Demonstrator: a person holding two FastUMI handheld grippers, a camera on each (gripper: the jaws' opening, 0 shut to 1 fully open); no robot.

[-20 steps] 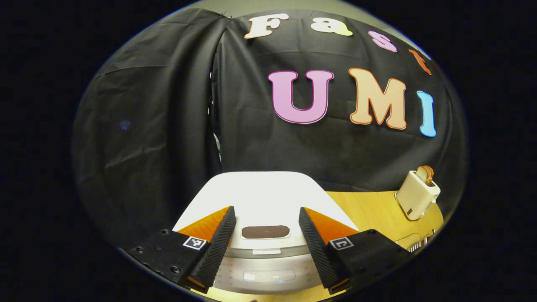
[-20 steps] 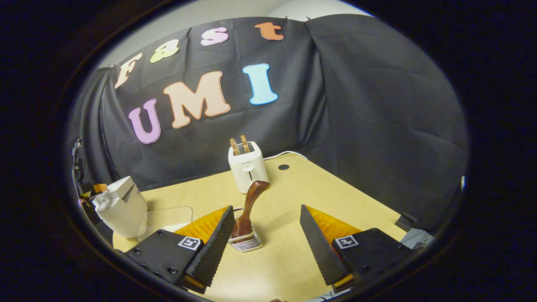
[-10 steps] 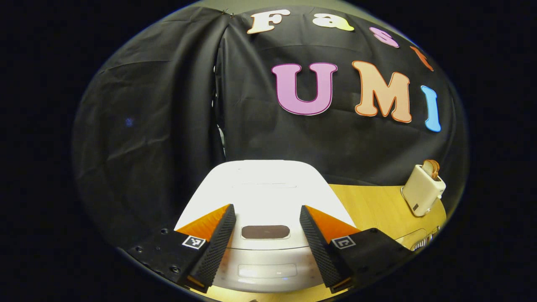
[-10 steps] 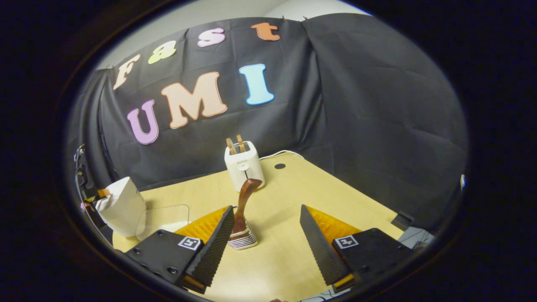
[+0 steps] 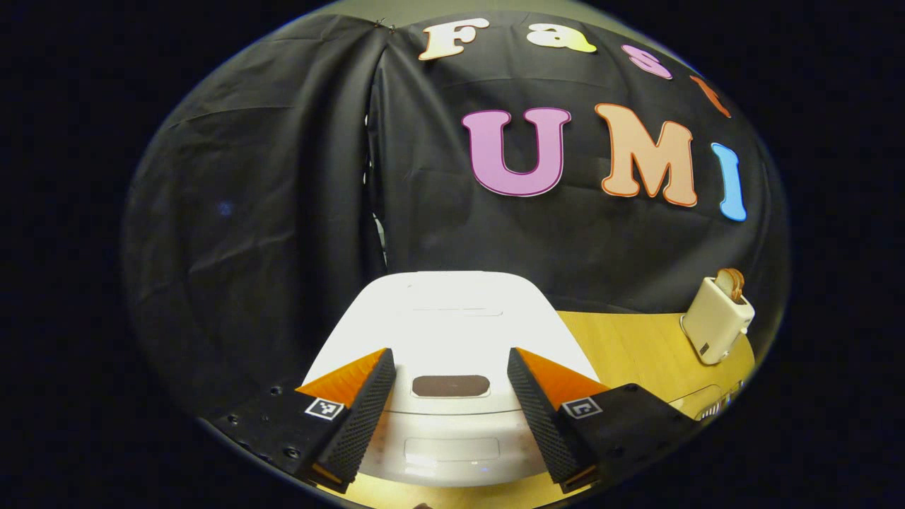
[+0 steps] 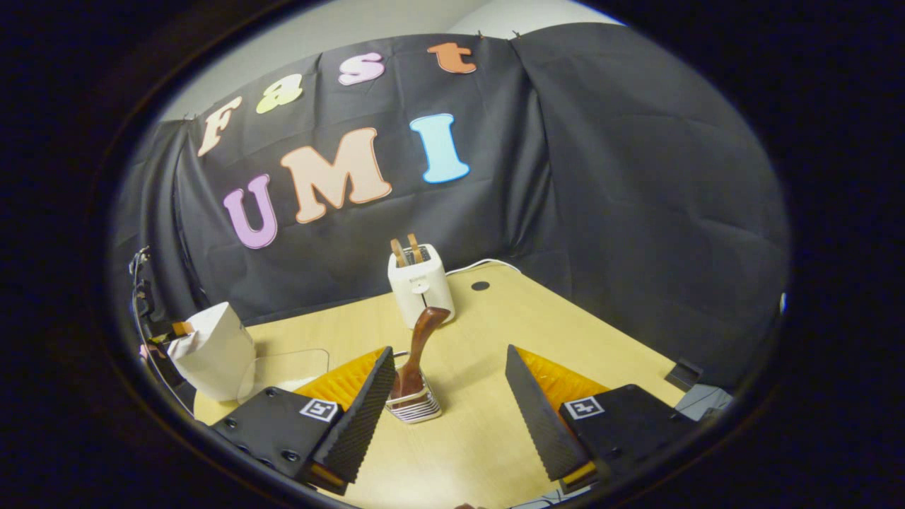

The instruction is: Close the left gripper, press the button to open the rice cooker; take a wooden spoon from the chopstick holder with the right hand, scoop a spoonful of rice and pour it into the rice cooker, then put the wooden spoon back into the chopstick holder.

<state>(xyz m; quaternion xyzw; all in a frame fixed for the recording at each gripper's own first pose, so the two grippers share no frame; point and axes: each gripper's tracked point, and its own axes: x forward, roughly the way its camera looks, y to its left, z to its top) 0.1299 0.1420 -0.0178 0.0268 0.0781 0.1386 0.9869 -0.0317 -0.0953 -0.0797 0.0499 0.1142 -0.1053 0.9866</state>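
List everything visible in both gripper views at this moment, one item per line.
rice cooker: 1, white, lid shut, table's left end, ahead of the left hand-held gripper
wooden spoon: 1, dark brown, upright in the holder
chopstick holder: 1, white ribbed, mid-table
toaster: 1, white, two toast slices up, table's back
clear container: 1, transparent, beside the cooker
table: 1, light wood
cable: 1, white, behind the toaster
left hand-held gripper: 1, open
right hand-held gripper: 1, open
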